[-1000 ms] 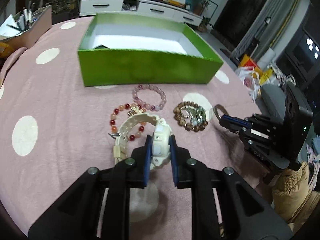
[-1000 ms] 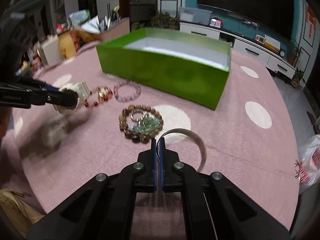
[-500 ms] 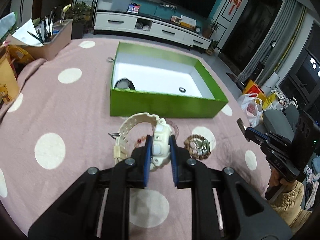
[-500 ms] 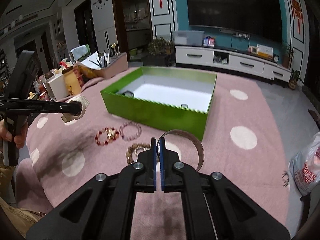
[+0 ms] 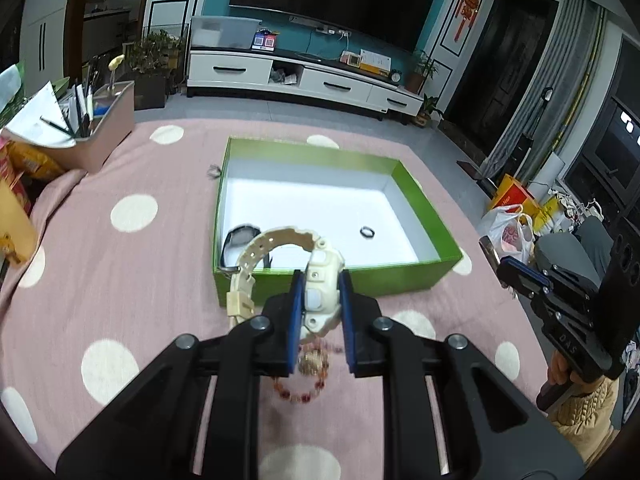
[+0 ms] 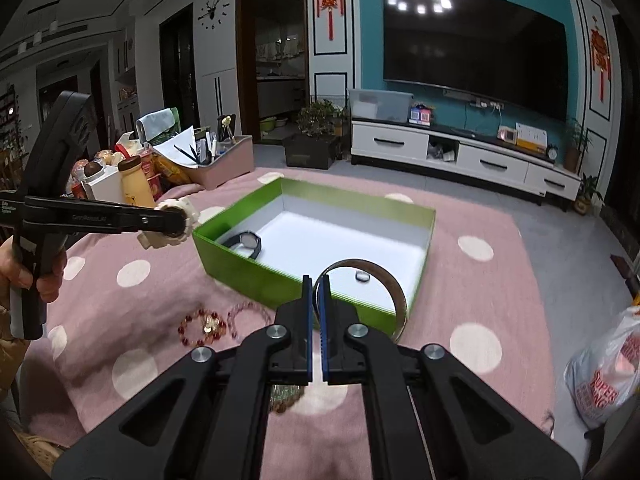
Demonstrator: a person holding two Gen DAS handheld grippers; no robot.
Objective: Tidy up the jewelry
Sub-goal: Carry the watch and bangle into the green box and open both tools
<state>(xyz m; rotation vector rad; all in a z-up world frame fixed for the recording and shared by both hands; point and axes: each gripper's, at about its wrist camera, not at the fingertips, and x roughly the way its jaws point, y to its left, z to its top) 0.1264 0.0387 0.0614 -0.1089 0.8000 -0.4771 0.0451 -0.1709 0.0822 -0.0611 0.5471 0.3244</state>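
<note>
Left to right: the left gripper (image 5: 320, 312), raised since one second earlier, remains clamped narrowly on the case of a cream watch (image 5: 322, 300), now held in the air before the green box (image 5: 360, 280) rather than among the bracelets. A red bead bracelet (image 5: 302, 380) lies on the pink dotted bench (image 5: 132, 280) beneath. Inside the box lie a dark watch (image 6: 246, 244) and a small ring (image 6: 362, 277). The right gripper (image 6: 316, 312), likewise lifted, pinches a thin metal bangle (image 6: 394, 292), its jaws almost fully closed. A bag (image 6: 604, 384) at right reads "SUPER".
</note>
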